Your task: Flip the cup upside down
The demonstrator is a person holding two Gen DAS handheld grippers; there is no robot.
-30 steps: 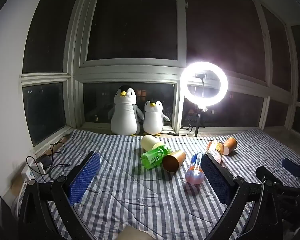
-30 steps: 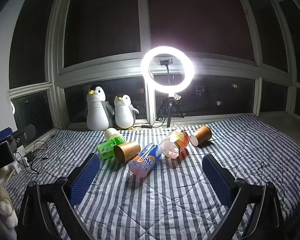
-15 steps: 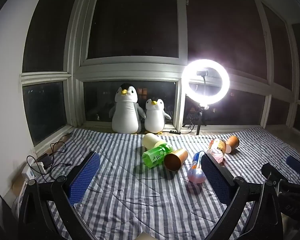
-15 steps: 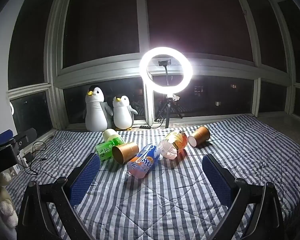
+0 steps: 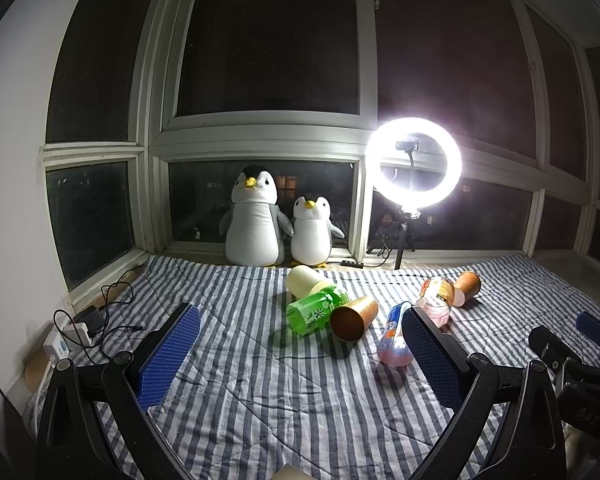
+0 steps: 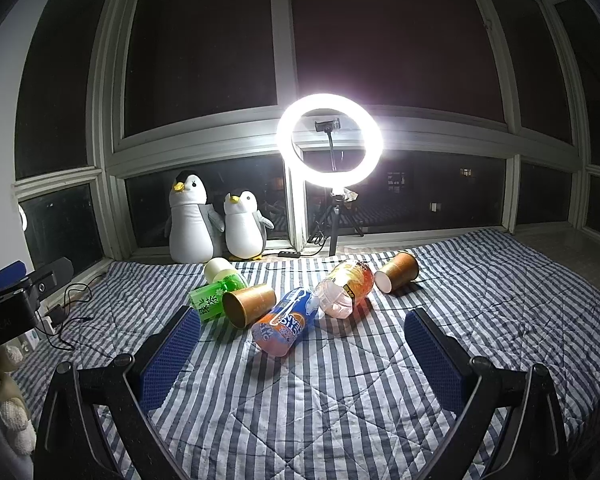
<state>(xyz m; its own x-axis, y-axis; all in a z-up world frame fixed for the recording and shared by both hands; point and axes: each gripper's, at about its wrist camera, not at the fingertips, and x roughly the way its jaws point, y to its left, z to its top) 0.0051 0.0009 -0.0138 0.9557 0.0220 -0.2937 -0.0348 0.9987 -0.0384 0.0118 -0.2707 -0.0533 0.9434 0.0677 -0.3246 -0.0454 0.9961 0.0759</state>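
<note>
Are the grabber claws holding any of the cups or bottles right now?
No, nothing is held. The left gripper and right gripper are both open and empty, above the striped blanket. The brown cups lie on their sides, untouched.

Matt brown paper cup (image 6: 249, 305) lies on a quilted striped cloth bedspread (image 6: 340, 400); glossy clear plastic bottles (image 6: 286, 322) beside it; plush penguins (image 6: 188, 220) sit behind.

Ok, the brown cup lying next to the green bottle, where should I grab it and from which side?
Probably across the side wall, coming from above with the open left gripper. The brown cup lies on its side, mouth facing the camera, wall curved and exposed on top. Its far left side rests against the green bottle, so pinch near the open rim, where it's clear of the bottle.
</note>
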